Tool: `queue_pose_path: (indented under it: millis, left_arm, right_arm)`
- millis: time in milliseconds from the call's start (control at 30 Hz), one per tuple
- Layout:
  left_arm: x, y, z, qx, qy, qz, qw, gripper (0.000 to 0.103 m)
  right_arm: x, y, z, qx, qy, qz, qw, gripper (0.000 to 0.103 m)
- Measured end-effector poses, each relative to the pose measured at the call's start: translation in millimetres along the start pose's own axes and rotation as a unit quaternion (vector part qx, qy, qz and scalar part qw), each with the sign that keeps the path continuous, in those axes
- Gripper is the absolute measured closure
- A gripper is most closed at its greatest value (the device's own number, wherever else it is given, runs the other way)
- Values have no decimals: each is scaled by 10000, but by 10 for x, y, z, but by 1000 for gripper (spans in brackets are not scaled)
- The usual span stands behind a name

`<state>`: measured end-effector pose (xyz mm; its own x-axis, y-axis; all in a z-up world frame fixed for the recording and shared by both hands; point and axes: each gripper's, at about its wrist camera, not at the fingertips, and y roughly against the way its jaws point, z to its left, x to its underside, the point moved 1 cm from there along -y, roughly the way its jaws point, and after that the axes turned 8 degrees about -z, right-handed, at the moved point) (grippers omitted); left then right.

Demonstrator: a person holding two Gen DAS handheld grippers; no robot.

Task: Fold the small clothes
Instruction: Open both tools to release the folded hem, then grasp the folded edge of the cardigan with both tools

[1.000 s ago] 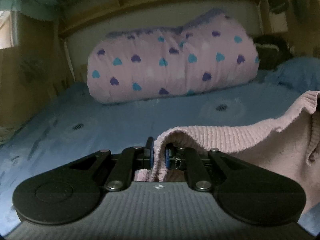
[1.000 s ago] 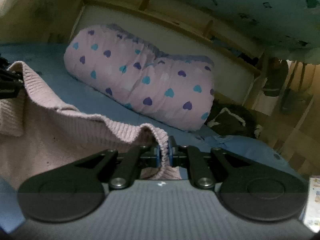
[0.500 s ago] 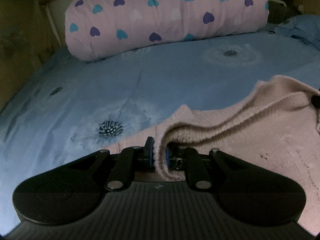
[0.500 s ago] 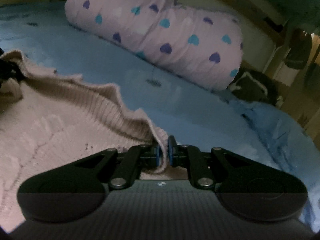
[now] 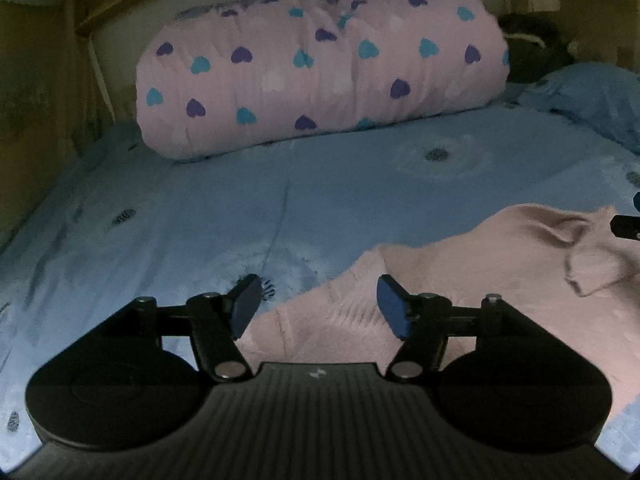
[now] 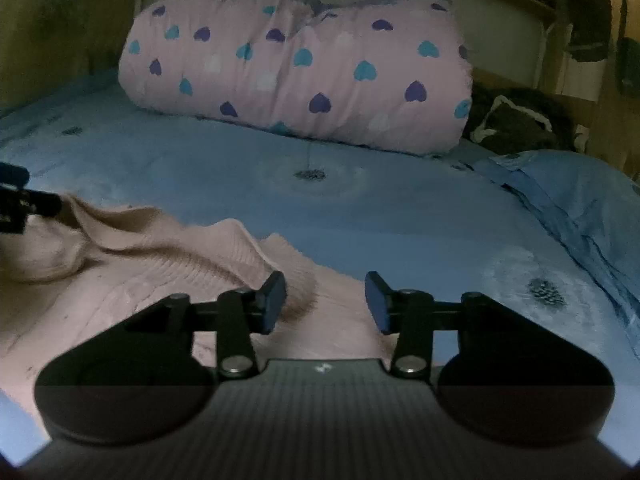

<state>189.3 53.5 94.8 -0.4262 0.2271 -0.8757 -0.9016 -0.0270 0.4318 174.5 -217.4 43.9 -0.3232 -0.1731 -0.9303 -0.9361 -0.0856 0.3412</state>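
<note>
Now one pink sweater (image 5: pixel 480 304) lies flat; two grippers, just opened, empty.

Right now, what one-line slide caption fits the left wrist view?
Left gripper, fingers just opened, above pink knitted sweater lying on blue bedsheet.

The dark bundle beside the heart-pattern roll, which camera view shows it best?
The right wrist view: the dark bundle sits clear there, white trim visible, right of the heart-pattern roll. The left wrist view shows only a small, dim corner.
</note>
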Motion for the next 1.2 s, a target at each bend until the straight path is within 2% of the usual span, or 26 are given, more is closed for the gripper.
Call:
queue_pose_path:
  millis: [133,200,267,400,467,567,733,767,833,900,933,967,1000,1033,1133,1200]
  left_arm:
    - [48,198,14,235,65,19,9997,33]
    - [103,252,-1,348,53,59,9994,33]
    - [168,278,-36,452,-31,111,9989,33]
    - [302,279,-198,332,-650,237,9971,33]
    - [366,272,-281,384,-931,213,9947,33]
    - [422,245,-376,654,-1099,211,9916,33]
    - [484,-6,-483,807,-1280,374,9878,35]
    - [502,-47,-486,801,-1250,369,9882,40]
    - [513,-110,-449,824,-1035,358,9906,58]
    - [499,-136,-393,774,-791,340,9933,86]
    - [488,-136,-356,752,-673,299,9944,89]
    - [475,-127,-324,707,-597,246,9954,90]
    - [461,-116,-281,629,-542,171,9964,90]
    - [444,-105,-232,525,-488,89,9974,90]
    - [388,-141,-52,259,-246,-22,9994,90]
    - [378,-213,100,23,-41,-22,10000,90]
  right_arm:
    - [-12,187,-189,-18,107,36,9999,54]
    - [-10,254,-262,-193,170,43,9997,47]
    - [-2,305,-281,-422,301,102,9986,45]
    - [28,312,-210,-800,727,286,9937,45]
    - [89,256,-167,-730,866,439,9926,45]
    - [245,135,-76,-525,1286,691,9879,45]
    - [322,118,-65,-471,1387,437,9882,45]
    - [327,109,-65,-461,1397,387,9884,45]
    - [345,94,-61,-447,1394,317,9887,46]
    - [362,78,-59,-438,1397,254,9889,47]
    - [365,74,-59,-434,1394,221,9890,47]
    - [365,75,-60,-451,1364,194,9894,60]
    - [361,75,-67,-484,1300,190,9901,81]
    - [350,70,-78,-524,1219,204,9910,87]
    - [280,86,-165,-536,780,78,9955,91]
    - [223,50,-338,-585,18,77,9983,91]
